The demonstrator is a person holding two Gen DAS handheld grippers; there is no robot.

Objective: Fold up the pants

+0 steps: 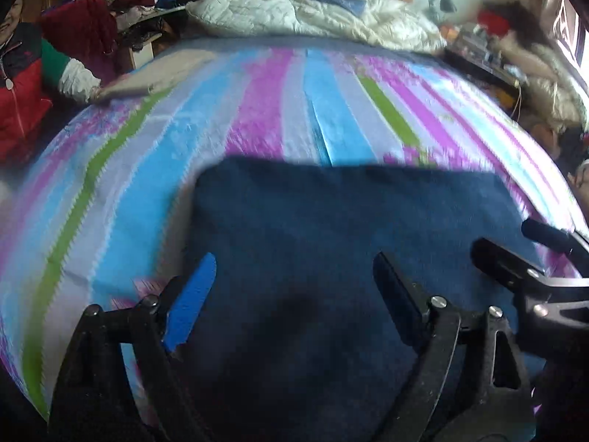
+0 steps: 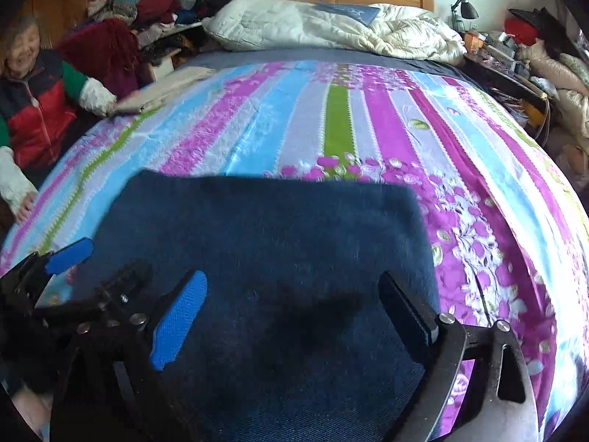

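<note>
Dark blue pants [image 1: 349,243] lie folded into a flat rectangle on the striped bedspread [image 1: 257,110], at the near edge of the bed. My left gripper [image 1: 294,280] hovers open over the left half of them, with nothing between its blue-padded fingers [image 1: 191,302]. Its right neighbour, my right gripper [image 1: 515,250], shows at the right edge of the left wrist view. In the right wrist view the pants [image 2: 276,250] fill the lower middle. There my right gripper [image 2: 294,302] stands open above them, and the left gripper [image 2: 95,265] shows at lower left.
A person [image 2: 33,110] in a red and dark jacket sits at the bed's left side, one hand near a folded beige cloth [image 2: 165,88]. A white quilt [image 2: 331,29] lies at the headboard. Piled clothes [image 2: 154,3] stand back left, a cluttered nightstand [image 2: 497,48] right.
</note>
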